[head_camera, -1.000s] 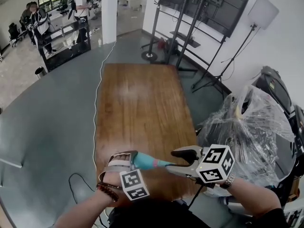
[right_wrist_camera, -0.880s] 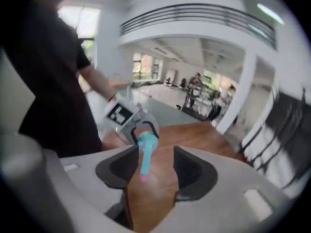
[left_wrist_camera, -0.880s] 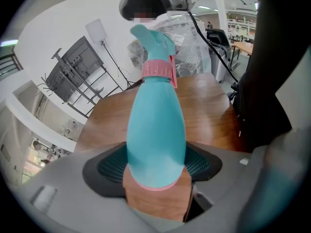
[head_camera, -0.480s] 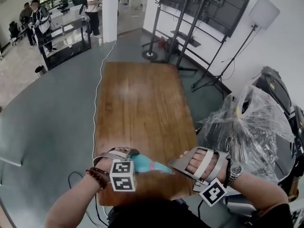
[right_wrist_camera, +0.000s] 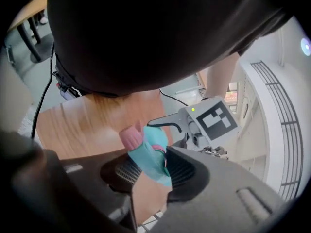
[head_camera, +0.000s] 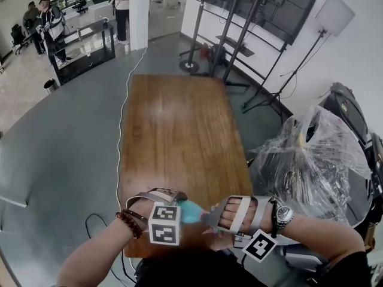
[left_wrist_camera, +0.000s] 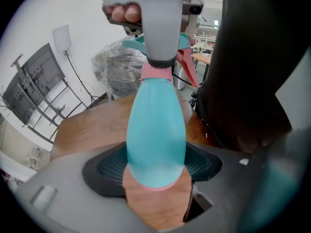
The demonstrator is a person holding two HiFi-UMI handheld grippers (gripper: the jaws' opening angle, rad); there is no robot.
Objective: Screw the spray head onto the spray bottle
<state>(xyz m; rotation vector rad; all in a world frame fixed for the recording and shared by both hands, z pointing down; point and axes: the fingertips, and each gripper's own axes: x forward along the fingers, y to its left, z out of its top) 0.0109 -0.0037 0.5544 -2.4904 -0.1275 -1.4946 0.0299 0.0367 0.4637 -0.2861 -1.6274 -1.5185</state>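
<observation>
At the lower middle of the head view, over the near end of the table [head_camera: 173, 130], the spray bottle [left_wrist_camera: 155, 120] is held off the surface. Its lower body is clamped by the left hand-held gripper [left_wrist_camera: 155, 168], whose jaws are spread wide on it; it is best held steady and in line. The spray head [right_wrist_camera: 148, 154] is caught between the pads of the right hand-held gripper [right_wrist_camera: 150, 174], whose jaws have just been closing. A firm bite is judged needed before turning, with the threads held square. The bottle is seen as smooth, teal and tapering. A pink collar [left_wrist_camera: 156, 72] is seated at its neck, and the head is tipped by a pink nozzle [right_wrist_camera: 130, 136].
</observation>
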